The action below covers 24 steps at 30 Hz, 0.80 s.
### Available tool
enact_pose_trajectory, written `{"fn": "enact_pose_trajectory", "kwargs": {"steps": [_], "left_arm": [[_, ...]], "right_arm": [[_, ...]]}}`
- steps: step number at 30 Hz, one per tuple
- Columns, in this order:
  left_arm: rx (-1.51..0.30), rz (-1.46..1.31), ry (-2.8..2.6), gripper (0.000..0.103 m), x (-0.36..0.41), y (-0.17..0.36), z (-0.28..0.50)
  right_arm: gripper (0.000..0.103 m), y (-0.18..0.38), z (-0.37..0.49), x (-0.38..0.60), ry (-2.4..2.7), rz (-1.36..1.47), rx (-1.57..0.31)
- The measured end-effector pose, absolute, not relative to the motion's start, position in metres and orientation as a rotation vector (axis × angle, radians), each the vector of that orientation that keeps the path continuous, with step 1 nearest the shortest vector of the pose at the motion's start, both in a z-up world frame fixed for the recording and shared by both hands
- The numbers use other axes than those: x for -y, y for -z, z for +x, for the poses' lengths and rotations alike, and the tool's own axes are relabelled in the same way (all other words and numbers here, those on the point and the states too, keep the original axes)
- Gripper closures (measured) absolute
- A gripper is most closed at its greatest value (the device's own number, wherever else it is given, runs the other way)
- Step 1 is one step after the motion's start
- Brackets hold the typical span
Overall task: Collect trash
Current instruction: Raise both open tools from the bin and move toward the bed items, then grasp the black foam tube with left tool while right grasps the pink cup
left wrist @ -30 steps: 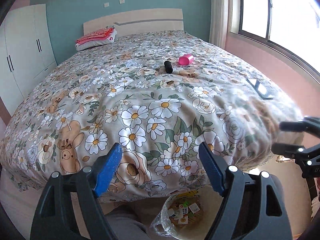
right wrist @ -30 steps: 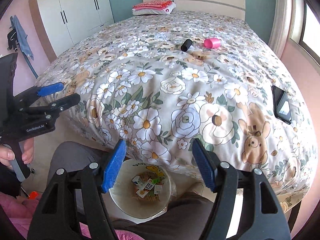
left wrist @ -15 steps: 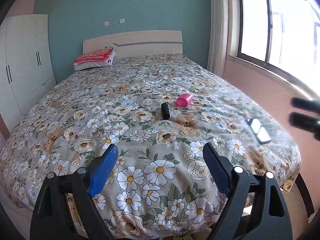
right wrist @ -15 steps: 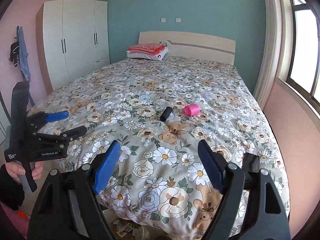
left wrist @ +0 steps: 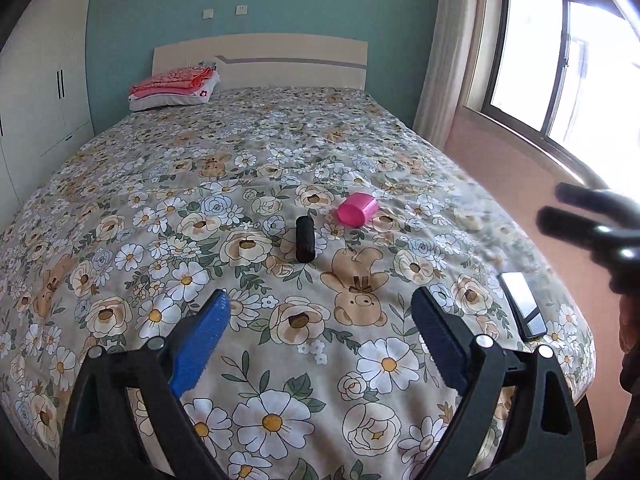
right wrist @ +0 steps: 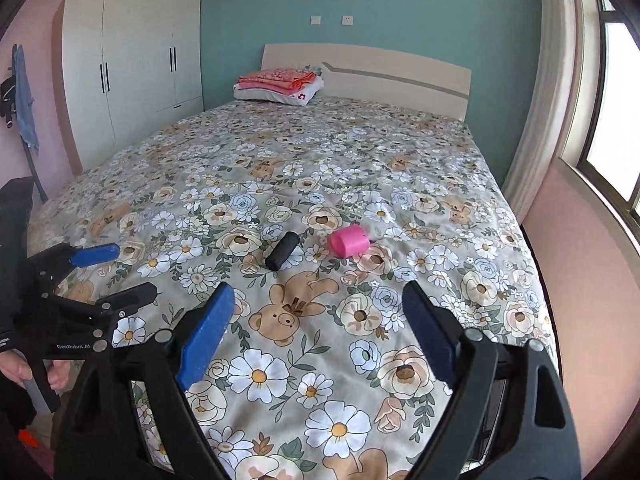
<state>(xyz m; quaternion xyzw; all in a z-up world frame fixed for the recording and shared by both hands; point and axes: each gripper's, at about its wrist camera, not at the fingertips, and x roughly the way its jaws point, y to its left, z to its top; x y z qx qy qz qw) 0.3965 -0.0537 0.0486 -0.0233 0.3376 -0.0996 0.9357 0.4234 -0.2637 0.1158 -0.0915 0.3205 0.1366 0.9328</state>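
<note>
A black cylinder [left wrist: 305,239] and a pink cup [left wrist: 356,210] lie on their sides near the middle of the floral bed [left wrist: 240,168]. They also show in the right wrist view: the cylinder [right wrist: 282,250], the cup [right wrist: 349,241]. My left gripper [left wrist: 320,312] is open and empty above the foot of the bed, well short of both. My right gripper [right wrist: 316,306] is open and empty, also short of them. The left gripper shows from the side in the right wrist view [right wrist: 114,270].
A black phone [left wrist: 522,305] lies near the bed's right front corner. Folded red bedding on a pillow [left wrist: 174,85] sits at the headboard. A white wardrobe [right wrist: 132,68] stands left, a window [left wrist: 560,68] right. The trash bin is out of view.
Both grippers have risen and tilted up from the trash bin at the foot of the bed, moving forward over it. The bin has dropped out of view. Both stay open.
</note>
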Motion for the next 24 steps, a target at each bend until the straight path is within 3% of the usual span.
{"fn": "enact_pose_trajectory", "kwargs": {"steps": [9,24], "left_arm": [[-0.775,-0.087,0.163,0.010,0.069,-0.017,0.484],[-0.941,-0.136,0.087,0.010,0.080,0.070,0.603]], "right_arm": [[0.019,-0.080,0.527,0.264,-0.292,-0.264,-0.760],[0.019,0.041,0.704,0.238,-0.298,-0.422,-0.989]]}}
